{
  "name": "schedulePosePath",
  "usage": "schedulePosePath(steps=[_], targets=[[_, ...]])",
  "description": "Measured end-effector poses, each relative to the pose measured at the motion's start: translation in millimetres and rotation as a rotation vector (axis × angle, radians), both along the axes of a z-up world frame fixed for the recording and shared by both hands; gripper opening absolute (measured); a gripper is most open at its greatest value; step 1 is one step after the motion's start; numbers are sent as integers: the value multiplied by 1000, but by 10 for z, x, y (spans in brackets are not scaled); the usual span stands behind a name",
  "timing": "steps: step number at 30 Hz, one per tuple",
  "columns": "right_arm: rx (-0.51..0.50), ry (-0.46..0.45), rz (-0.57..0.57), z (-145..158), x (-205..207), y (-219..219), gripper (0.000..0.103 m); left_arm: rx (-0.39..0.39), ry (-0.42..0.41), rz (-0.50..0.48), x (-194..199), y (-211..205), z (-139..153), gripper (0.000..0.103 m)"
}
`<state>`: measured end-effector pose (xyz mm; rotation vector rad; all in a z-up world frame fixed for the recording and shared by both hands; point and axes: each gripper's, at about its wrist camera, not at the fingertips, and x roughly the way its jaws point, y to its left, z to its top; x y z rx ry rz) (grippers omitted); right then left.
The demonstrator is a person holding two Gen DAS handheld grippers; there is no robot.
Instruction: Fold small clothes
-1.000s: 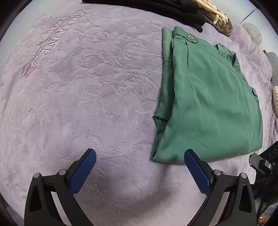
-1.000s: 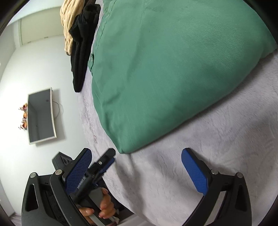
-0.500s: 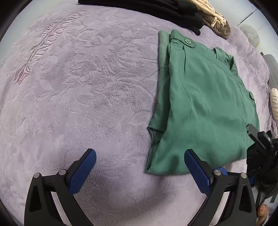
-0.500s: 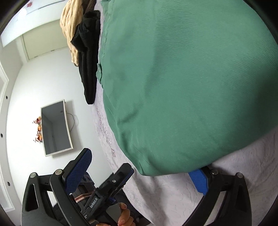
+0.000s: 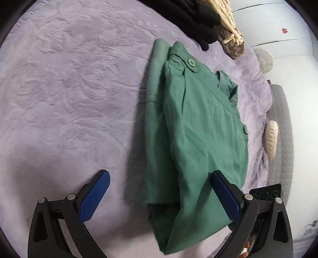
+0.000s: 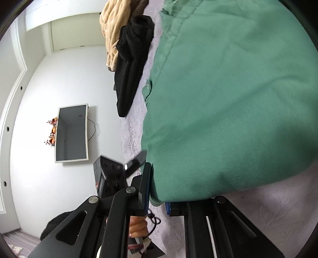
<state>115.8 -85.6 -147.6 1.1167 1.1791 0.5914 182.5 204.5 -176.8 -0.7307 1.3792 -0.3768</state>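
A folded green garment (image 5: 198,135) with a button at its waistband lies on the lilac blanket (image 5: 69,95). My left gripper (image 5: 159,192) is open; its near hem lies between the blue pads, the right pad (image 5: 224,196) over the cloth. In the right wrist view the garment (image 6: 238,99) fills the frame. My right gripper (image 6: 158,200) has closed on its near edge, the cloth pinched between the two pads. The right gripper's body shows in the left wrist view (image 5: 266,194) at the lower right.
A black garment (image 5: 190,15) and a beige knit (image 5: 232,33) lie at the blanket's far edge. Two small cushions (image 5: 271,141) sit by a grey quilted headboard on the right. A wall screen (image 6: 71,133) shows in the right wrist view.
My right gripper moved onto the garment's near edge and shut on it. My left gripper moved right and forward, so the hem now lies between its open fingers.
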Motion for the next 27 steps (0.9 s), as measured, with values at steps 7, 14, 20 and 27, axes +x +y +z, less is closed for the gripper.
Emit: schedulePosePath(steps=[7,14,20,27], targets=[[-41,40,63,-192,-107,55,13,-70,-27,-35,389,-484,-27,101],[-246,126,246,-250,-387,-61,17,142,-37,-137,386,-731,-83,91],[-473,-8,134,229,-342,-771,26,272,-54,-146,351,-831,-38,54],[-617,-102,55,228,1,-995,11,220,-83,-87,300,-729,174,15]])
